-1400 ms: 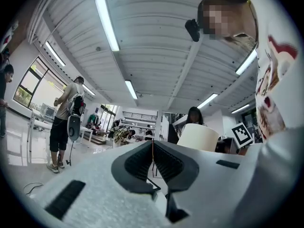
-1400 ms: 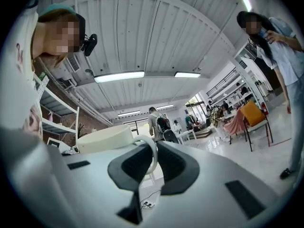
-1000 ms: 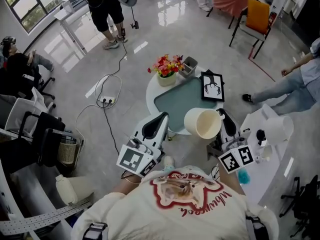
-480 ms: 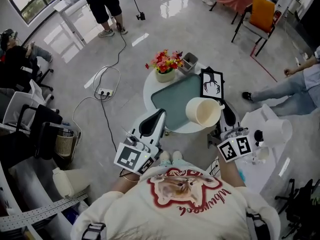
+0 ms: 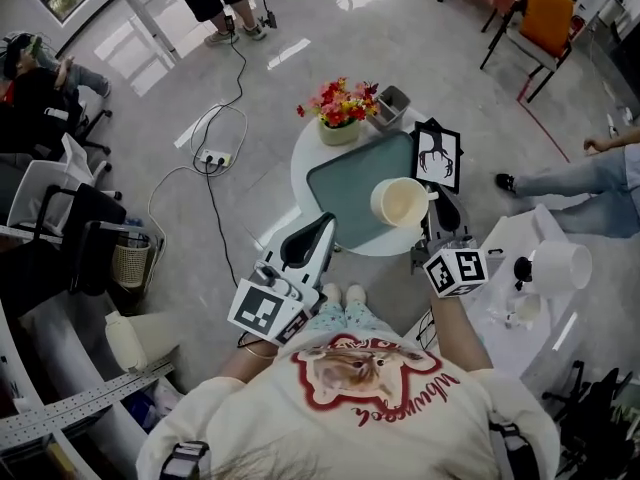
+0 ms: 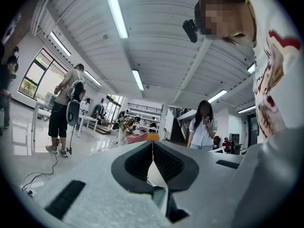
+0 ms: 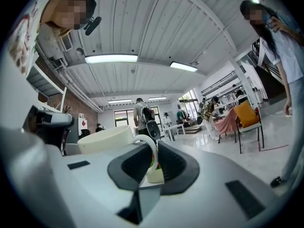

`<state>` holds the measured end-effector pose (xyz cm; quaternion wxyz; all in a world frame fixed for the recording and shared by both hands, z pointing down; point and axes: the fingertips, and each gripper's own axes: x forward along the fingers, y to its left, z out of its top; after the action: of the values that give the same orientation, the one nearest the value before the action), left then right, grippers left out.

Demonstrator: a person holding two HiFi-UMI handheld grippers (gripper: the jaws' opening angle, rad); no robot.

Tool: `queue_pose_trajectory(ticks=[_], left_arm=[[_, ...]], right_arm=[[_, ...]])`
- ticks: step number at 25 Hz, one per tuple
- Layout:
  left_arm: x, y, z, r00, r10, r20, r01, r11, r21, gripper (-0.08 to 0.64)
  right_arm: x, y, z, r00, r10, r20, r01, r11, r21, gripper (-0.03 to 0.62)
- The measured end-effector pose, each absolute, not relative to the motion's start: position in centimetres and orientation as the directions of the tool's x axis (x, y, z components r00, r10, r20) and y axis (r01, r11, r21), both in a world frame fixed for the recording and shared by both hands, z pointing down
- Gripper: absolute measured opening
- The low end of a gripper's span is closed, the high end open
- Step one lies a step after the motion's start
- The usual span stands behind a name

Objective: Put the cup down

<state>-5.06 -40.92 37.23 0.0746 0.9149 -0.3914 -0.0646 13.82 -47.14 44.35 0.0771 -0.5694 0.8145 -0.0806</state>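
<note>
A cream cup (image 5: 402, 203) with a side handle hangs mouth-up over the near right part of the teal tray (image 5: 345, 188) on the small round white table (image 5: 300, 173). My right gripper (image 5: 435, 211) is shut on the cup's handle, its marker cube nearer to me. In the right gripper view the handle (image 7: 151, 148) stands between the jaws, with the cup body (image 7: 105, 138) to the left. My left gripper (image 5: 308, 240) hovers at the table's near edge, left of the cup. Its jaws meet at the tips in the left gripper view (image 6: 152, 156), and nothing is held.
On the table's far side stand a pot of flowers (image 5: 343, 113), a small grey box (image 5: 391, 105) and a framed black-and-white picture (image 5: 437, 155). A second white table with a white jug (image 5: 562, 265) is at my right. A power strip and cable (image 5: 215, 156) lie on the floor at left, near chairs.
My right gripper has carried the cup forward from the table's near edge to over the tray, and the cup looks smaller. The left gripper has kept its place at the table's edge.
</note>
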Motion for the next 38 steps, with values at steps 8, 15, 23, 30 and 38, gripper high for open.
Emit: queue_pose_trajectory(ticks=[8,15,23,30,38], left_arm=[[-6.8,-41.3,38.6,0.641,-0.767,-0.027,-0.752,-0.634,0.182,0.017],[-8.0,-41.2,39.7,0.597,-0.802,-0.007,-0.787,-0.587,0.190,0.017],[-8.6,-41.5,40.7,0.579,-0.815,0.026,-0.804,-0.565,0.188,0.017],[-8.7,-41.7,41.0,0.568,-0.822,0.044,-0.813,-0.551,0.191,0.017],[-9.1,-42.0,40.6,0.551,-0.834,0.017,-0.821,-0.539,0.189,0.017]], right_arm=[[11.8,-50.1,49.9,-0.377,-0.926,0.023,-0.908,0.364,-0.208,0.049],[11.3,-51.6,55.2,-0.378,-0.921,0.094,-0.908,0.350,-0.229,0.049],[11.5,-53.4,58.8,-0.380,-0.914,0.141,-0.916,0.351,-0.193,0.049],[10.8,-54.2,61.6,-0.397,-0.896,0.198,-0.915,0.367,-0.170,0.050],[10.3,-54.8,63.3,-0.404,-0.882,0.244,-0.914,0.379,-0.142,0.049]])
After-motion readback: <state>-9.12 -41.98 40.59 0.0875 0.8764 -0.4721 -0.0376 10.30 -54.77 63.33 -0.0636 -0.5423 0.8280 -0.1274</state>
